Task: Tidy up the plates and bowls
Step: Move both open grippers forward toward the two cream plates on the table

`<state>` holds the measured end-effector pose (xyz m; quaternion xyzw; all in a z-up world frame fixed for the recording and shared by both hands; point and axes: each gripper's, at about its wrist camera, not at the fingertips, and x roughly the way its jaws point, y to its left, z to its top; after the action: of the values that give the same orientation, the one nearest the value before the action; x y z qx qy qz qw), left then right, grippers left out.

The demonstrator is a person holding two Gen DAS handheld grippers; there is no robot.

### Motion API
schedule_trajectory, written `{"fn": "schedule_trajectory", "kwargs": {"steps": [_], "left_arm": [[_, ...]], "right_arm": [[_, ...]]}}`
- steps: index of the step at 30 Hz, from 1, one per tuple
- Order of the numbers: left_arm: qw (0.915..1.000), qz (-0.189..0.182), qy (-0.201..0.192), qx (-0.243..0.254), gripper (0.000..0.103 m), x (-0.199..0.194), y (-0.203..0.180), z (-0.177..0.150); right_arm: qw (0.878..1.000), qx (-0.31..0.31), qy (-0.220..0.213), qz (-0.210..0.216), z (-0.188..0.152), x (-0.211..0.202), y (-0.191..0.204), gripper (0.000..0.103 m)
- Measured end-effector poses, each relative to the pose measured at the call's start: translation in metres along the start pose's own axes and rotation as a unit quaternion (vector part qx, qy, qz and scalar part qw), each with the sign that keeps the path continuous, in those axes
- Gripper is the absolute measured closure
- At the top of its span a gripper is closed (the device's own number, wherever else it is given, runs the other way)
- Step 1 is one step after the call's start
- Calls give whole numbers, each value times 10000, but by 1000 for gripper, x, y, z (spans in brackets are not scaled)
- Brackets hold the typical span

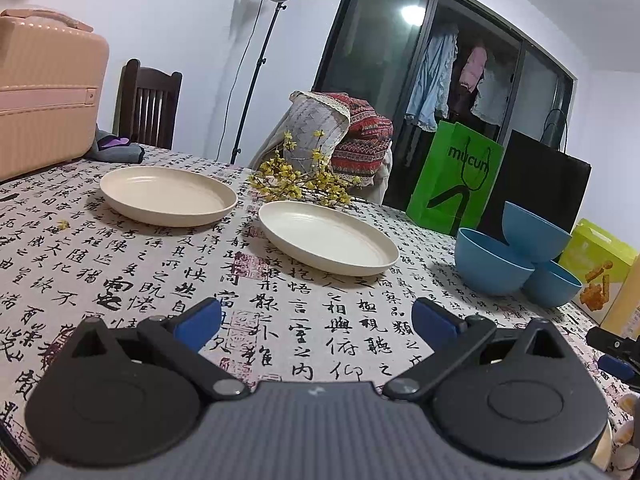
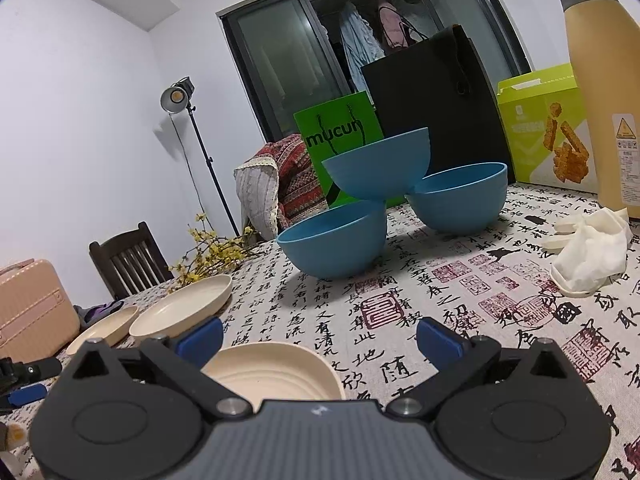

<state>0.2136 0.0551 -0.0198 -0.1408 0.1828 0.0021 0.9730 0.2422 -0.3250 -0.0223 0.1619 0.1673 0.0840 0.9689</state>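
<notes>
The left gripper [image 1: 316, 322] is spread wide with nothing between its blue pads, low over the calligraphy-print tablecloth [image 1: 280, 320]; the right gripper [image 2: 320, 338] is likewise released, a third cream plate [image 2: 276, 372] lying beneath its left finger. Ahead of the left gripper lie two round, shallow, smooth cream plates [image 1: 168, 196] [image 1: 328, 236], upright and apart. Three blue hemispherical bowls [image 2: 336, 244] [image 2: 458, 198] [image 2: 378, 164] stand ahead of the right gripper: two upright, the third tilted across their rims.

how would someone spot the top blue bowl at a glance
Find the green mucun bag at the table's far edge. Three blue bowls cluster before it. The top blue bowl is the tilted one perched on the rims of the other two, off the tablecloth.
</notes>
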Motion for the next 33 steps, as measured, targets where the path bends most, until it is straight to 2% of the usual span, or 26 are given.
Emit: {"fn": "schedule_trajectory", "kwargs": {"steps": [14,25,33], "left_arm": [[9998,113,8,142,0,-3,-4,5],[9997,117,-124,176,0,-15,4,19],[9984,307,-337,325,0,-28,17,35]], "right_arm": [[9989,-361,-130,-257,1,-6,16,0],[9984,-445,-303,-177,17,-14,38,0],[9984,-514,-216,-7,28,-8,57,0]]}}
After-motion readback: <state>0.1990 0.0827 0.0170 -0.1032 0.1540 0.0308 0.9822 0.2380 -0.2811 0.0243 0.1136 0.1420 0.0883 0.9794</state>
